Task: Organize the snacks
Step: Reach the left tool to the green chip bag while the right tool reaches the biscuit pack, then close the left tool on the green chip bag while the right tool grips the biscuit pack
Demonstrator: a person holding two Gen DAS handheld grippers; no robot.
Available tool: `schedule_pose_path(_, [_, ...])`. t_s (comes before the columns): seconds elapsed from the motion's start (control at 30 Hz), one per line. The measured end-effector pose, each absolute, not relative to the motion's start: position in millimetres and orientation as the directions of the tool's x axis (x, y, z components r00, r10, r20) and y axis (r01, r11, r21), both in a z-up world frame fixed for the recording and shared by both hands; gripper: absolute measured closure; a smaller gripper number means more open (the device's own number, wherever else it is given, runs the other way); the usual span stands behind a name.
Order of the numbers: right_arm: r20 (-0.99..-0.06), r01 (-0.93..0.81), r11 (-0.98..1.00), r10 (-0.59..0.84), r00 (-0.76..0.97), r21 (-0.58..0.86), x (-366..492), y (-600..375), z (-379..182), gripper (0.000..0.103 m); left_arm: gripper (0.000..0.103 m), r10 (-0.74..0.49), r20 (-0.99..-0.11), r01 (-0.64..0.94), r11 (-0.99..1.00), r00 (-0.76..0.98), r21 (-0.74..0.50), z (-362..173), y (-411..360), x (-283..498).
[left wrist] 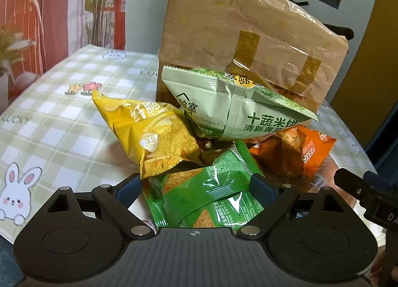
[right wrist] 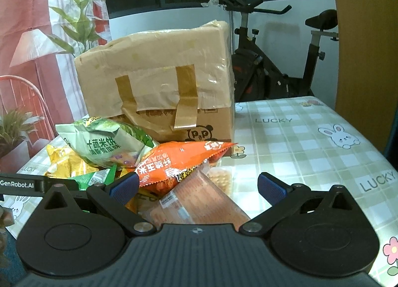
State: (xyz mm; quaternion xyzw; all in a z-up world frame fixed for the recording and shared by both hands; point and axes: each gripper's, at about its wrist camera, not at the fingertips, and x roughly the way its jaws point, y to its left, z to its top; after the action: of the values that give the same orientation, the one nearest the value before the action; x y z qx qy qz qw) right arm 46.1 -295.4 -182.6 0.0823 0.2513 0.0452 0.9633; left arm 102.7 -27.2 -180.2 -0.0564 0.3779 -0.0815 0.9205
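Observation:
A pile of snack bags lies on the checked tablecloth in front of a taped cardboard box [left wrist: 238, 45]. In the left wrist view my left gripper [left wrist: 196, 187] is open, its fingers on either side of a bright green bag [left wrist: 206, 195]. A yellow bag [left wrist: 149, 135], a pale green bag [left wrist: 228, 113] and an orange bag [left wrist: 298, 155] lie beyond. In the right wrist view my right gripper [right wrist: 197, 186] is open over a pinkish-orange packet [right wrist: 201, 202], with the orange bag [right wrist: 179, 162] just ahead. The box [right wrist: 159, 83] stands behind.
The table [right wrist: 311, 142] has a green checked cloth with rabbits and "LUCKY" print. An exercise bike [right wrist: 273, 63] stands behind the table at the right. A curtain and a plant print are at the left. The right gripper's finger [left wrist: 360, 192] shows at the right edge of the left wrist view.

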Motion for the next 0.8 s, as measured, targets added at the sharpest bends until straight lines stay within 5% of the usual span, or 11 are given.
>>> schedule_pose_path(0.47, [-0.49,-0.043,0.978,0.14,0.86,0.204,49,-298,-186,0.0,0.0,-0.223,-0.693,0.121,0.974,0.685,-0.194,-205,-29,112])
schedule_pose_path(0.57, [-0.493,-0.045,0.978,0.144,0.858,0.206,50,-299,-187,0.0,0.014,-0.257,-0.683,0.16,0.966,0.683,-0.204,-200,-30,111])
schedule_pose_path(0.8, [-0.523,-0.049,0.979,0.147,0.84,0.196,53,-299,-194,0.001,0.022,-0.23,-0.68,0.184,0.973,0.696,-0.142,-189,-30,104])
